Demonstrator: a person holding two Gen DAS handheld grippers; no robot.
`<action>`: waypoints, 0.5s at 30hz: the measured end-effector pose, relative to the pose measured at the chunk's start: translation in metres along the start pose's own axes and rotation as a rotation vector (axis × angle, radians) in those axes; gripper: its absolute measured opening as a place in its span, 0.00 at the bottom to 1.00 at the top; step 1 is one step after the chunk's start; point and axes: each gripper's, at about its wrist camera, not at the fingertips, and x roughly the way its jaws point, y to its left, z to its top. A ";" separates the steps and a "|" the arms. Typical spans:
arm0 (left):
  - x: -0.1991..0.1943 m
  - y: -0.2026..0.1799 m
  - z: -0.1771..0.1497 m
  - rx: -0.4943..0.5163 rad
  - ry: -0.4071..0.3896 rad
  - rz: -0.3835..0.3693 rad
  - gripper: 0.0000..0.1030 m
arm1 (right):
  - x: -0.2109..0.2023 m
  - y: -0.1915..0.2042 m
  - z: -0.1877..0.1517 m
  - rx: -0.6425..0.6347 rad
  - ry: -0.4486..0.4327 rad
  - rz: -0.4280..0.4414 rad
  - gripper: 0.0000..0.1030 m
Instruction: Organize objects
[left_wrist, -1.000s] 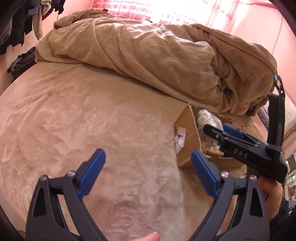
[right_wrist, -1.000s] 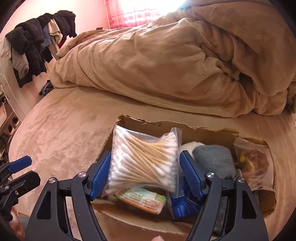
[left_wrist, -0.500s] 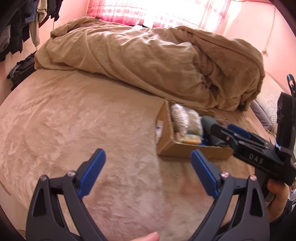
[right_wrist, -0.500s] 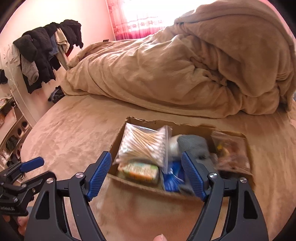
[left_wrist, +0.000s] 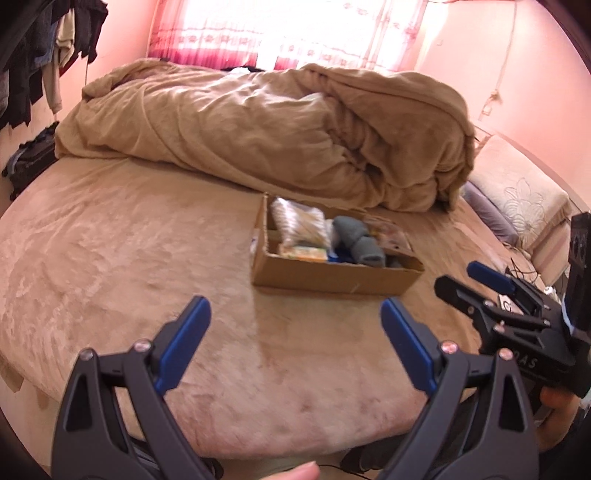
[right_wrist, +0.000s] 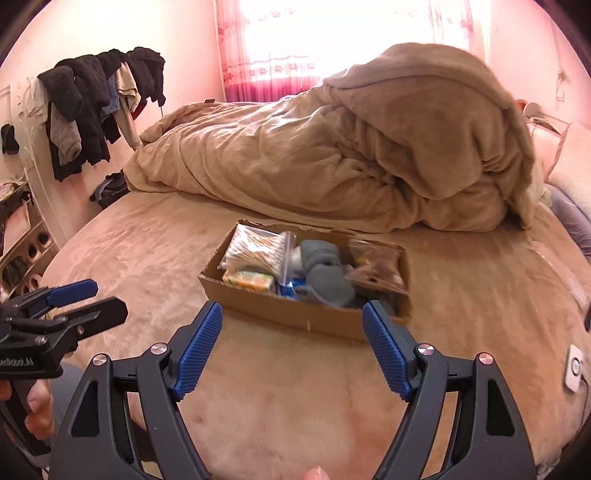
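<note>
The right gripper (right_wrist: 291, 347) has its fingers (right_wrist: 199, 347) spread wide and empty, and so does the left gripper (left_wrist: 295, 343). Both hover over the bed (left_wrist: 110, 251), short of the box (right_wrist: 295, 314), which sits just beyond the right fingertips and a little farther ahead of the left ones, slightly toward the left gripper's right finger.

The box is shallow brown cardboard with a torn rim, open on top and packed full. Judged by its load, it should be light, but its walls are thin and would likely buckle if pinched hard; a hold on the near long wall or a short end looks safest.

Inside, toward the left finger, a clear swab bag (right_wrist: 255, 247) lies over a small green-and-yellow pack (right_wrist: 247, 278). The bag is probably slippery and soft, best nipped at its zip edge. In the middle, grey socks (right_wrist: 325, 273) look soft and easy to pinch anywhere. Toward the right finger lies a crinkly brownish packet (right_wrist: 376, 266), blurred.

Beyond the box is a heaped duvet (right_wrist: 351, 155).
</note>
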 end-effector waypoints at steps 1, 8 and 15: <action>-0.002 -0.003 -0.003 0.008 0.000 0.007 0.92 | -0.006 0.000 -0.005 -0.001 -0.005 -0.002 0.79; -0.017 -0.029 -0.031 0.091 -0.007 0.040 0.92 | -0.037 0.000 -0.030 0.025 -0.025 -0.002 0.79; -0.025 -0.040 -0.054 0.116 0.005 0.064 0.92 | -0.055 -0.005 -0.058 0.070 -0.015 -0.030 0.79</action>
